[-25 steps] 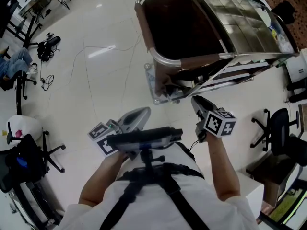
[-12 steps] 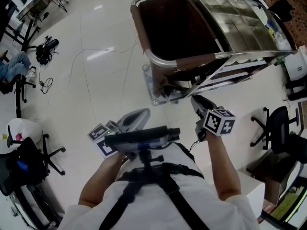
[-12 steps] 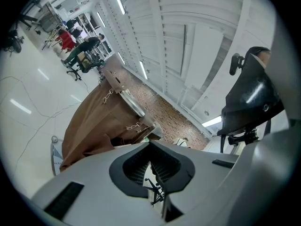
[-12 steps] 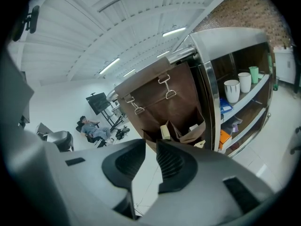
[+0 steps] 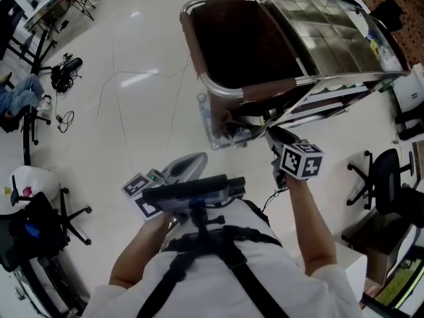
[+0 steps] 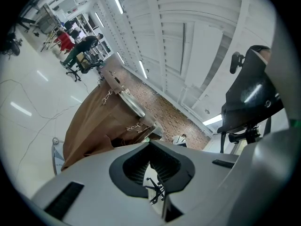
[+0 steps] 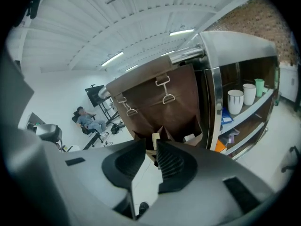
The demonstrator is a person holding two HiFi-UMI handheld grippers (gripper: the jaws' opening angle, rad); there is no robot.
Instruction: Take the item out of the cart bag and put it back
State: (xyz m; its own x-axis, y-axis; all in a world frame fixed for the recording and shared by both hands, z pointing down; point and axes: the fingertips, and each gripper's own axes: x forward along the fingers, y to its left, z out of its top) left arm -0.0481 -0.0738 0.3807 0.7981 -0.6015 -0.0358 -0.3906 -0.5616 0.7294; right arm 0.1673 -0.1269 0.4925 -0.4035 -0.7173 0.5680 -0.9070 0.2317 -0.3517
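I had right gripper [image 5: 277, 136] parted, empty, near the brown fabric cart bag [image 5: 238, 42]; left gripper [image 5: 192, 161] clenched, farther from it.

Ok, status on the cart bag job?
Left gripper back near body, jaws shut, empty. Right gripper beside cart bag, jaws apart, empty. Item not visible; bag's mouth open, unobstructed.

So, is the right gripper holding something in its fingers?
No, the right gripper view shows the right gripper with its fingers apart and nothing between them, just the brown cart bag farther off.
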